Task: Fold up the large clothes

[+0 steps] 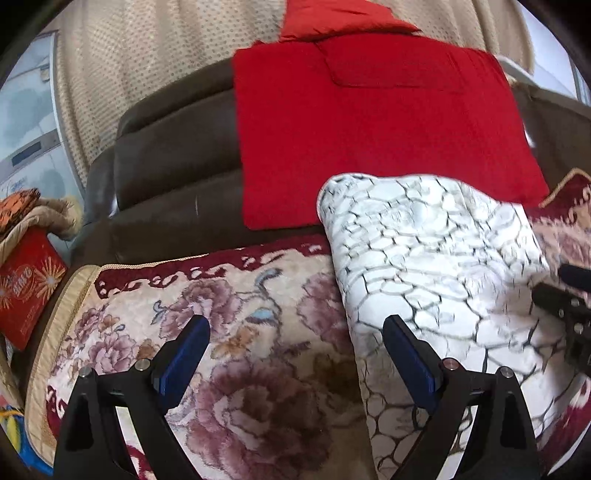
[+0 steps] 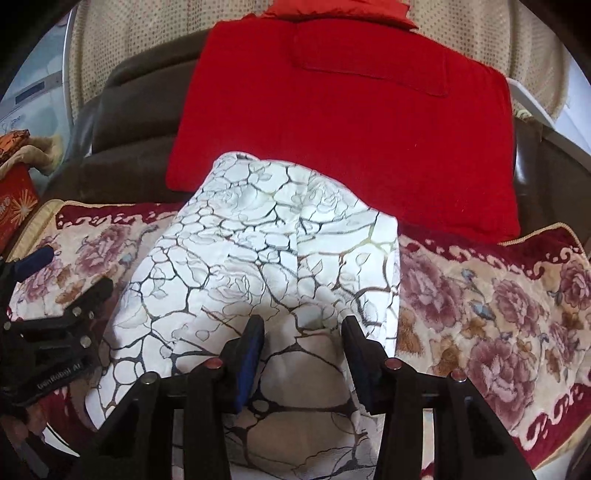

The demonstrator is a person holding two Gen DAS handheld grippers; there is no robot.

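Fingers on the left gripper spread wide, nothing between the pads, hovering over the floral cover; its right finger sits at the left edge of the garment. Right gripper fingers partly apart, both over the garment, cloth showing in the gap. Pads do not look pressed on the cloth, so no pinch I can confirm.

Garment: white, dark vein and rose print, folded into a roughly rectangular bundle. It lies on the floral cover, far end overlapping the lower edge of the red cushion. In the right wrist view a raised fold runs lengthwise down the middle, near end passes under the gripper. Left wrist view is motion-blurred on the garment's right side.

Red cushion leans against the brown sofa back, orange-red cloth draped above it. Beige dotted curtain behind the sofa.

Left gripper's body shows at the left edge of the right wrist view, beside the garment, not touching as far as I can tell. Red box with starburst print sits off the sofa's left end.
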